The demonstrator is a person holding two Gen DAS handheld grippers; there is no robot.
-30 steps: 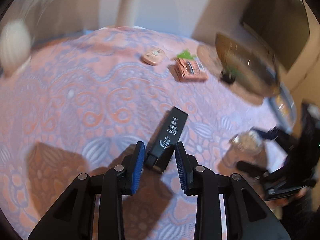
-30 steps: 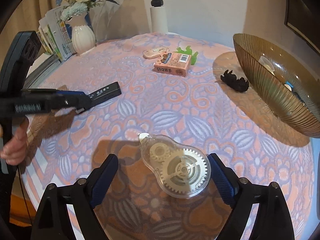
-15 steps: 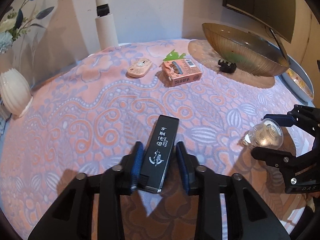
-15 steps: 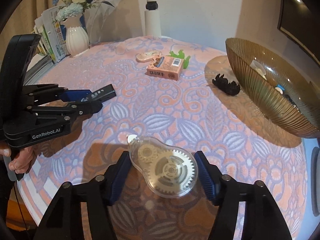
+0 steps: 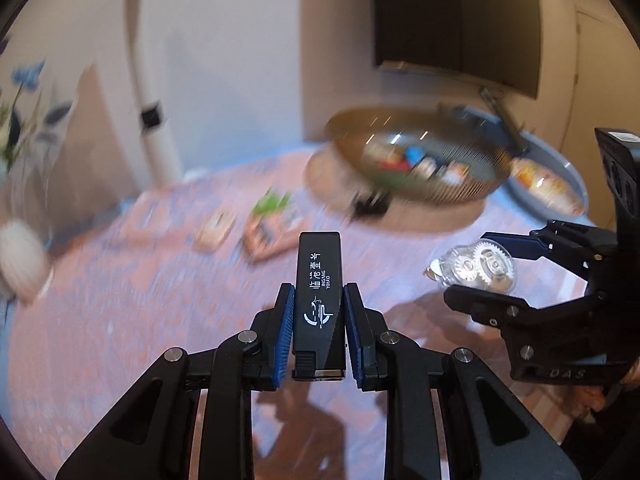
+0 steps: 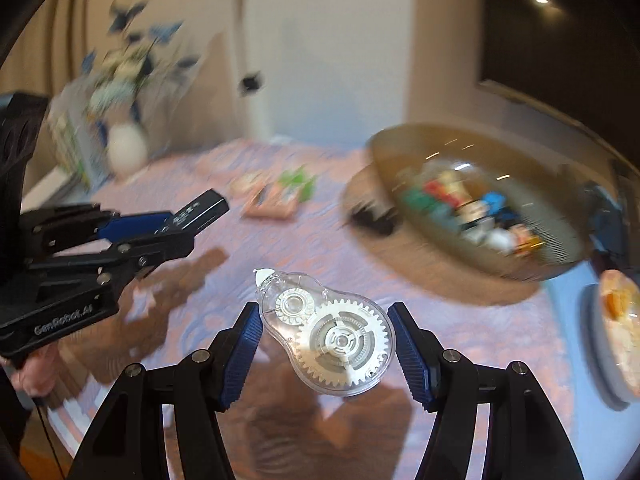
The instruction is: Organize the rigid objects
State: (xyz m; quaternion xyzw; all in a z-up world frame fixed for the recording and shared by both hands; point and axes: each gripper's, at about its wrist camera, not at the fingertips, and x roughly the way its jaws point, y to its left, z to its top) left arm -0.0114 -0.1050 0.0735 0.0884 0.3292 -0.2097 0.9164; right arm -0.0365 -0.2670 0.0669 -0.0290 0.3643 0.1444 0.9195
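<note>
Above the pink patterned tablecloth (image 5: 120, 300), the left gripper (image 5: 319, 332) clamps a slim black rectangular lighter (image 5: 319, 300) at its lower half, clear of the cloth. Rigid and light, it should ride steady. The right gripper (image 6: 326, 350) pinches a clear plastic correction-tape dispenser (image 6: 328, 334) across its wide gear end; the slick shell could slip. Beyond sits the amber ribbed glass bowl (image 6: 440, 232).

near cloth (image 6: 304, 248): open | ahead: bowl (image 6: 472, 208), box (image 6: 272, 204) block

Left tool (image 5: 318, 320) is clamped tight on what it carries, angled downward; right tool (image 6: 326, 342) grips too, pads pressed in, a hand (image 6: 34, 368) showing behind.
</note>
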